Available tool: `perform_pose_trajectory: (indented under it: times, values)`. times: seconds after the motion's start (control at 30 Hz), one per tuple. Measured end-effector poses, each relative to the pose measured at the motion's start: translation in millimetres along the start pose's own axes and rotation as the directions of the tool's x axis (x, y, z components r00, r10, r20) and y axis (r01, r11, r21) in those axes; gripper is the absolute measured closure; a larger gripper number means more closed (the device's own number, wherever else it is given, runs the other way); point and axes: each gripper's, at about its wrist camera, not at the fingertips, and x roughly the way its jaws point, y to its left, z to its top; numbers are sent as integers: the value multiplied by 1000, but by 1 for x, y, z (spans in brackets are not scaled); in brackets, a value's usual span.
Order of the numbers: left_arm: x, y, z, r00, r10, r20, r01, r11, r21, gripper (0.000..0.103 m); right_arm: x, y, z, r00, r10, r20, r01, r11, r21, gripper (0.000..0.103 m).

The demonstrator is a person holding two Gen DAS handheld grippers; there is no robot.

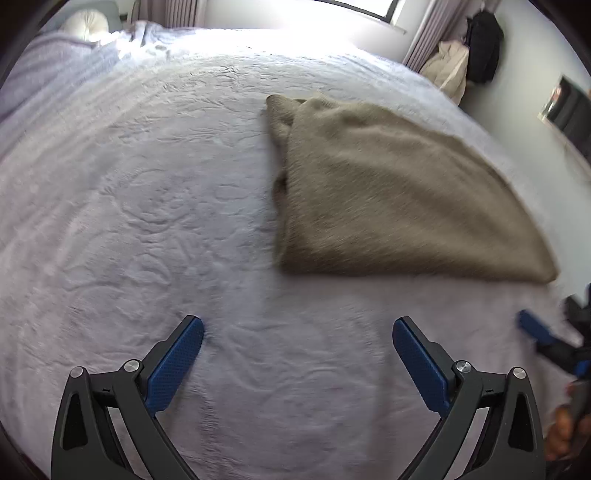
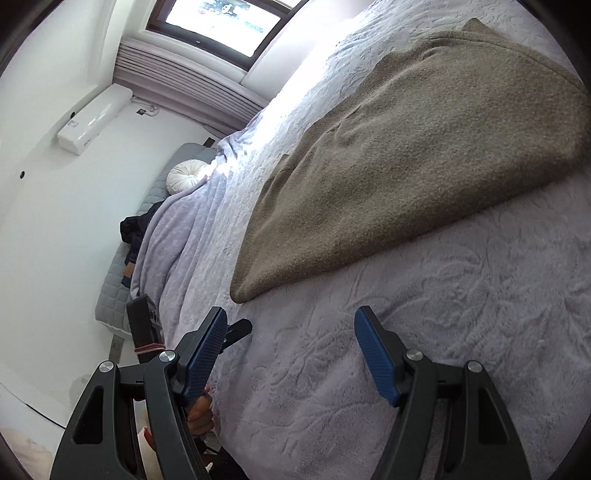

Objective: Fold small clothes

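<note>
A taupe knitted garment [image 1: 399, 199] is seen folded into a rough triangle, lying flat on the lavender bedspread [image 1: 147, 221]. In the left wrist view it occupies the two o'clock part of the picture, with a narrow layer showing along its left edge and a corner pointing toward four o'clock. In the right wrist view the same garment [image 2: 406, 158] fills the one o'clock area, its nearest corner reaching down toward the centre.

The left gripper [image 1: 297, 350] is held above bare bedspread at six o'clock, its blue-padded fingers [image 1: 173, 365] set wide apart with nothing between them; the garment lies beyond their tips, untouched. The right gripper [image 2: 291, 350] is likewise seen with its fingers spread and empty, just short of the garment's nearest corner. One finger of the right gripper is also caught at the four o'clock edge of the left wrist view, with part of a hand below it.

Farther out, a round white cushion [image 2: 188, 176] is seen at the head of the bed, a window [image 2: 221, 22] at twelve o'clock, and a white wall unit [image 2: 96, 118] at ten o'clock.
</note>
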Motion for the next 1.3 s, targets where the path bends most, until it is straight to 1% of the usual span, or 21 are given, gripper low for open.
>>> perform_pose_trajectory:
  times: [0.07, 0.13, 0.2, 0.37, 0.5, 0.53, 0.57, 0.63, 0.67, 0.73, 0.77, 0.83, 0.9, 0.93, 0.97, 1.0, 1.03, 1.1, 1.17, 1.23, 1.3]
  values:
    - [-6, 1, 4, 991, -131, 10, 131, 990, -60, 1, 7, 1, 3, 1000, 5, -2, -5, 1000, 4, 28]
    - [-7, 1, 7, 973, -228, 18, 229, 968, -102, 1, 14, 3, 8, 1000, 18, -11, -18, 1000, 14, 28]
    - [-4, 0, 9, 958, -285, 21, 285, 949, -138, 1, 24, 6, 15, 999, 46, -21, -45, 999, 21, 28]
    - [6, -3, 12, 947, -321, 26, 319, 924, -213, 1, 59, 9, 31, 994, 80, -68, -76, 995, 61, 28]
    - [7, -8, 17, 923, -382, 45, 381, 890, -251, 1, 81, 5, 42, 989, 131, -74, -121, 985, 127, 30]
    - [9, -10, 18, 919, -392, 47, 390, 883, -261, 1, 84, 4, 44, 987, 146, -69, -136, 981, 138, 42]
    - [12, -14, 20, 916, -399, 46, 396, 878, -270, 1, 88, 4, 47, 985, 157, -70, -146, 978, 146, 68]
    - [16, -21, 21, 913, -405, 44, 400, 874, -275, 1, 92, 5, 53, 986, 155, -69, -143, 978, 150, 95]
    - [18, -26, 22, 911, -410, 44, 406, 872, -274, 1, 91, 7, 56, 984, 170, -55, -160, 975, 153, 95]
    - [20, -30, 24, 905, -421, 60, 420, 863, -280, 1, 86, 13, 62, 969, 244, -23, -238, 959, 154, 95]
    - [22, -32, 27, 901, -427, 73, 429, 855, -291, 1, 83, 17, 64, 966, 256, -15, -252, 957, 142, 95]
    - [28, -32, 32, 902, -424, 79, 426, 847, -318, 1, 79, 23, 63, 974, 225, -25, -220, 967, 125, 94]
    - [32, -31, 33, 905, -418, 78, 420, 846, -330, 1, 77, 19, 56, 982, 180, -55, -169, 973, 158, 91]
    - [31, -30, 32, 906, -416, 81, 419, 847, -327, 1, 76, 14, 50, 983, 163, -79, -147, 973, 179, 84]
    - [29, -29, 30, 907, -413, 87, 418, 849, -325, 1, 75, 8, 45, 982, 158, -102, -136, 971, 194, 67]
    - [28, -26, 29, 905, -414, 96, 422, 847, -325, 1, 75, 4, 40, 983, 142, -117, -115, 971, 210, 54]
    - [26, -24, 28, 907, -409, 101, 418, 847, -327, 1, 76, 0, 35, 985, 121, -122, -92, 971, 222, 33]
    - [26, -18, 29, 908, -406, 103, 416, 845, -334, 1, 77, -5, 29, 984, 145, -108, -115, 964, 240, 31]
    - [26, -14, 31, 908, -406, 102, 416, 842, -343, 1, 82, -8, 31, 987, 132, -86, -105, 959, 264, 32]
    - [23, -13, 32, 911, -400, 101, 410, 848, -337, 1, 90, -13, 34, 987, 140, -77, -109, 941, 321, 32]
    - [20, -13, 30, 911, -398, 106, 409, 850, -331, 1, 99, -16, 39, 986, 152, -64, -120, 927, 355, 46]
